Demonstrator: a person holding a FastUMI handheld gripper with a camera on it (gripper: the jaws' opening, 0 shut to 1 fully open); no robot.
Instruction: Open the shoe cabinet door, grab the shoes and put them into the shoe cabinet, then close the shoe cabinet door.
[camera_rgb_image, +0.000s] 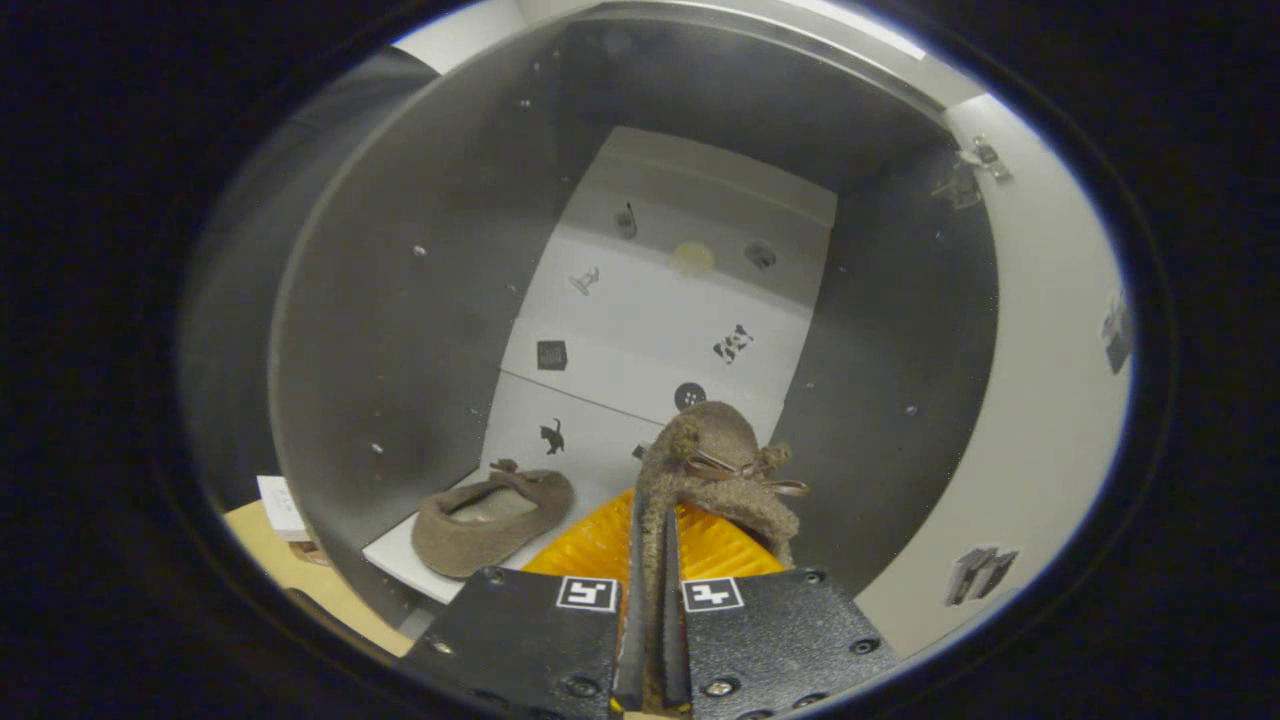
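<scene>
My gripper (652, 560) is shut on the rim of a brown fuzzy shoe (715, 465) with a small bow, and holds it up in front of the open shoe cabinet (400, 330). The shoe's toe points away from me, into the cabinet. A second matching brown shoe (490, 520) lies on the cabinet's white shelf (400, 552), to the left of my fingers. The cabinet's inside has dark side walls and a white stepped back panel (660, 310) with small stickers. The white door (1050, 400) stands swung open on the right.
A hinge (975, 160) sits at the door's upper end. The held shoe has an orange ribbed lining (610, 540). Left of the cabinet, a tan surface (290, 565) carries a small white box (280, 505).
</scene>
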